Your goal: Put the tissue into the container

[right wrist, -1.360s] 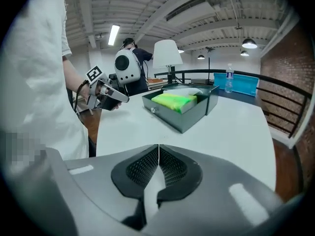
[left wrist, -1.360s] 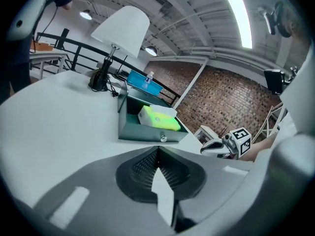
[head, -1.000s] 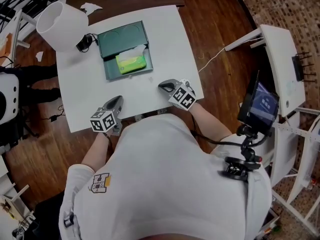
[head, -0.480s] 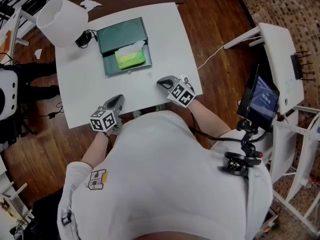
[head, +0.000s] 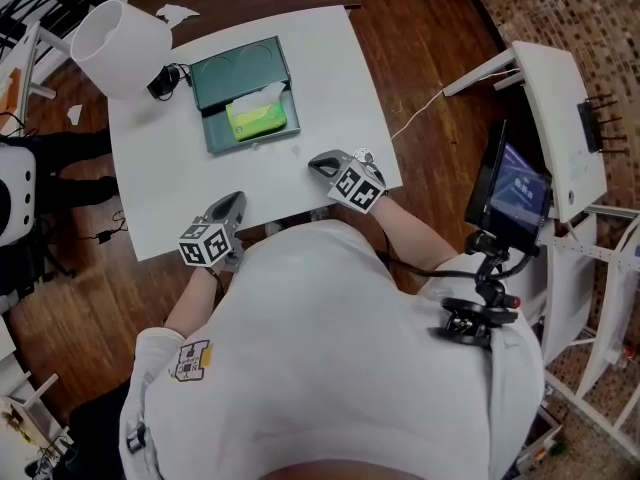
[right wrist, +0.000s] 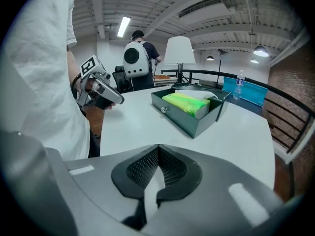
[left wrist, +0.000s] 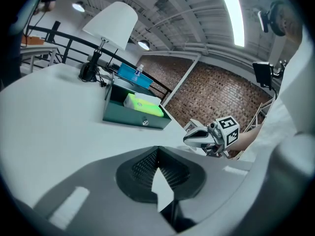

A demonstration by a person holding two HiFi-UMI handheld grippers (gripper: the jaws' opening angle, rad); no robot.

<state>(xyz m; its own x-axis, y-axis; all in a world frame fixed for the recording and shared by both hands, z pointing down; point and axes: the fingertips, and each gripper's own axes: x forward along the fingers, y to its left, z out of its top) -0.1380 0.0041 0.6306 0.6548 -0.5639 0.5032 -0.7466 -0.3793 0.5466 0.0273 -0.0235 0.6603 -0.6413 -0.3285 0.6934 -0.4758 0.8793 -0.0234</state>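
A dark green container (head: 214, 72) stands open on the white table (head: 330, 68), its lid tilted back. Inside lies a green tissue pack (head: 255, 120) with a white tissue (head: 264, 95) poking out of its top. The left gripper (head: 231, 202) rests near the table's front edge, jaws shut and empty. To its right, also near the front edge, the right gripper (head: 318, 161) is shut with nothing held. In the left gripper view, the container (left wrist: 135, 117) and pack (left wrist: 144, 106) lie ahead. The right gripper view shows the container (right wrist: 184, 119) ahead to the right.
A white lamp (head: 115, 40) with a black base stands at the table's far left corner. A white side stand (head: 560, 108) and a screen on a mount (head: 510, 198) are off to the right. A person with a backpack (right wrist: 140, 58) stands in the background.
The whole head view has drifted slightly up and left. Both grippers stay shut near the front edge, and the tissue pack stays in the container.
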